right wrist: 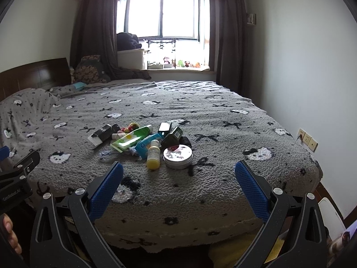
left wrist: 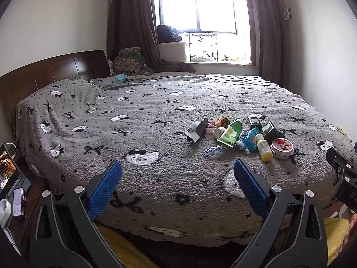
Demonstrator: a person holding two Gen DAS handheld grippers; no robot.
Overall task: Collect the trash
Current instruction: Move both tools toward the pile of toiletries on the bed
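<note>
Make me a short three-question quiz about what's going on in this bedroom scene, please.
1. True or false: the left gripper holds an item.
2. Nearest the right gripper are: A) round tin and yellow bottle; B) pillow; C) toys.
3. What does the clutter lie on?

Key:
1. False; both grippers are open and empty.
2. A.
3. The grey patterned blanket on the bed.

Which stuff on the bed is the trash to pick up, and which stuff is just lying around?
Trash pile:
green tube
yellow bottle
round tin
black-and-white carton
blue packet

Just lying about:
patterned cushion
toys on the windowsill
phone
</note>
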